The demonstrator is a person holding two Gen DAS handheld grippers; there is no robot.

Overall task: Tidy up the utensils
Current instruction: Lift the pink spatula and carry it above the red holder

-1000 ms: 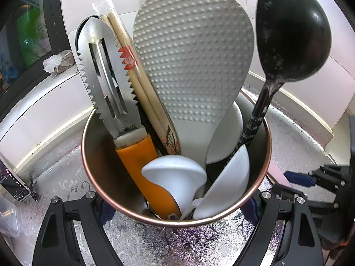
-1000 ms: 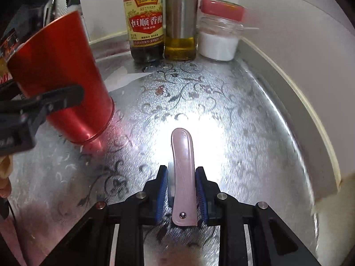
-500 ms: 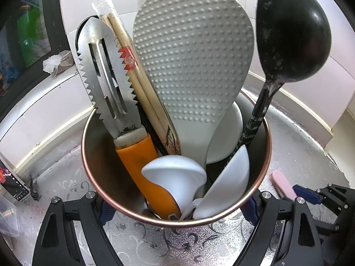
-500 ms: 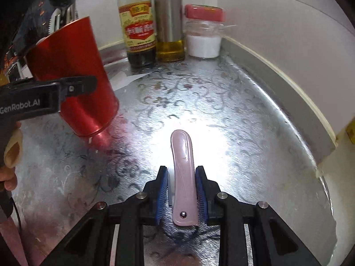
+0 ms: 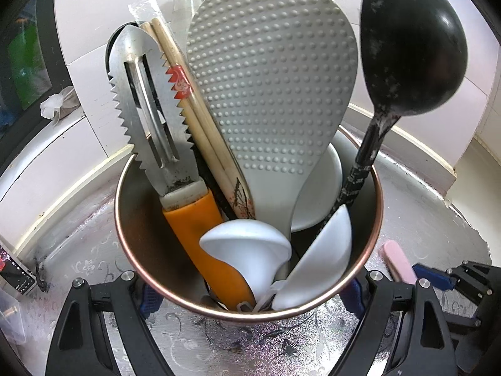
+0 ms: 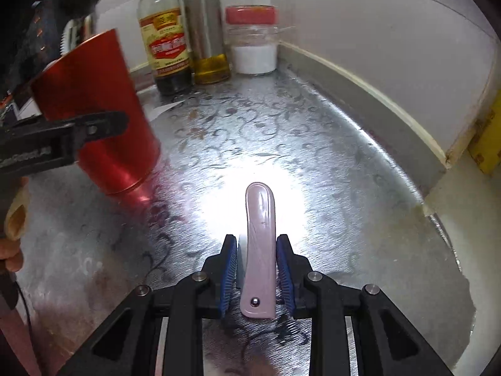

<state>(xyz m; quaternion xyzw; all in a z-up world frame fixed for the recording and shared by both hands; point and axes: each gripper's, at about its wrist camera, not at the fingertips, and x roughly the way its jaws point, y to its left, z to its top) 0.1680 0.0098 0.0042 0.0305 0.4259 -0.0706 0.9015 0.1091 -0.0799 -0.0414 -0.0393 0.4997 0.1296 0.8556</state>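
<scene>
Pink utensil is clenched between the blue pads of the right gripper, sticking out forward past the fingertips and hanging just above the patterned counter. The left gripper is clamped on the red cup, a finger on either side of its wall, and rising from the cup ahead of those fingers are a ladle, rice paddle, chopsticks, serrated peeler and white spoons. The cup stands ahead and left of the right gripper, well apart from the utensil, with three bottles and a jar farther ahead by the wall.
</scene>
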